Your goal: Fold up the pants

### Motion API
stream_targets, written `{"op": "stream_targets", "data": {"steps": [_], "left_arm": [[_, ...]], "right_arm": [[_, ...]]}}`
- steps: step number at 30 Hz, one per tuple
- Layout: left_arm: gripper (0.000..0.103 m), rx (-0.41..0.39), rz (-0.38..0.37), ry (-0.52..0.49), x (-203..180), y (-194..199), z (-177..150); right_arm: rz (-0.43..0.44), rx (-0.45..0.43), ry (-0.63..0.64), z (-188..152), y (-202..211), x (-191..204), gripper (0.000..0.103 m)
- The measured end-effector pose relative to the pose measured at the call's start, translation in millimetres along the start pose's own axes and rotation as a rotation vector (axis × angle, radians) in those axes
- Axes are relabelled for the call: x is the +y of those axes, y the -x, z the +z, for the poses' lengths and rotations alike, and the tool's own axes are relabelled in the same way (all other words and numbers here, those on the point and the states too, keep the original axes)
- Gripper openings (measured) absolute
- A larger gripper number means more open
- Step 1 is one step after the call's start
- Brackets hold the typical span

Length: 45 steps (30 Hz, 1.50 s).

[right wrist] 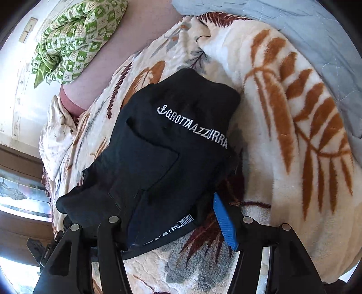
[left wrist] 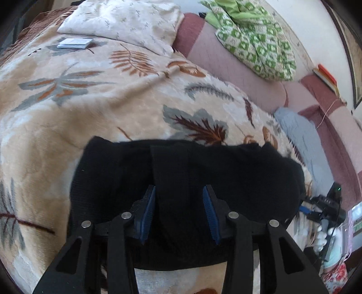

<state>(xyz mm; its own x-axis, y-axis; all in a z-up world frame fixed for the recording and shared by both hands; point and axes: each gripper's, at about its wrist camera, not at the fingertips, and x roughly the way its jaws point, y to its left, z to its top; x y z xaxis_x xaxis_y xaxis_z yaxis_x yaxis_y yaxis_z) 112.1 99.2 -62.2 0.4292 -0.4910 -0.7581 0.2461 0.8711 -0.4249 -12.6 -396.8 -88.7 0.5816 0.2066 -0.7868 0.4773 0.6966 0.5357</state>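
The black pants lie folded in a compact bundle on a leaf-patterned blanket. In the right wrist view the pants show white lettering across the top layer. My left gripper is open, its blue pads either side of a raised fold of the black cloth, just above it. My right gripper is open at the bundle's near end; its right blue pad is clear of the cloth, and the left finger is hidden under the pants' edge.
A white pillow and a green patterned cushion lie at the bed's far side against a pink headboard. A small booklet lies on the blanket. A grey quilt borders the blanket.
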Motion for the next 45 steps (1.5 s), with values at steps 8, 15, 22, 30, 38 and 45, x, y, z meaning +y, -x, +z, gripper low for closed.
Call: {"op": "stream_targets", "data": {"steps": [8,15,22,30,38,45], "left_arm": [[0.013,-0.023,0.041,-0.014,-3.4,7.9,-6.3],[0.013,-0.124,-0.094,0.154,39.6,49.3,9.5],[0.018,0.001,-0.067,0.236,67.1,31.8,12.3],[0.033,-0.108,0.005,0.228,68.9,48.8,14.6],[0.044,-0.318,0.067,0.406,113.3,96.8,16.3],[0.046,-0.394,0.095,0.489,142.4,119.4,14.4]], "right_arm": [[-0.068,-0.035,0.108,-5.6,13.0,15.4,0.061],[-0.002,-0.013,0.077,-11.0,10.6,16.6,0.062],[-0.049,-0.012,0.117,-22.4,10.7,27.9,0.062],[-0.057,-0.099,0.434,-61.7,40.2,122.5,0.062],[0.251,0.117,0.892,-153.8,-37.6,302.3,0.062],[0.23,0.243,1.104,-229.7,-120.8,389.0,0.062]]}}
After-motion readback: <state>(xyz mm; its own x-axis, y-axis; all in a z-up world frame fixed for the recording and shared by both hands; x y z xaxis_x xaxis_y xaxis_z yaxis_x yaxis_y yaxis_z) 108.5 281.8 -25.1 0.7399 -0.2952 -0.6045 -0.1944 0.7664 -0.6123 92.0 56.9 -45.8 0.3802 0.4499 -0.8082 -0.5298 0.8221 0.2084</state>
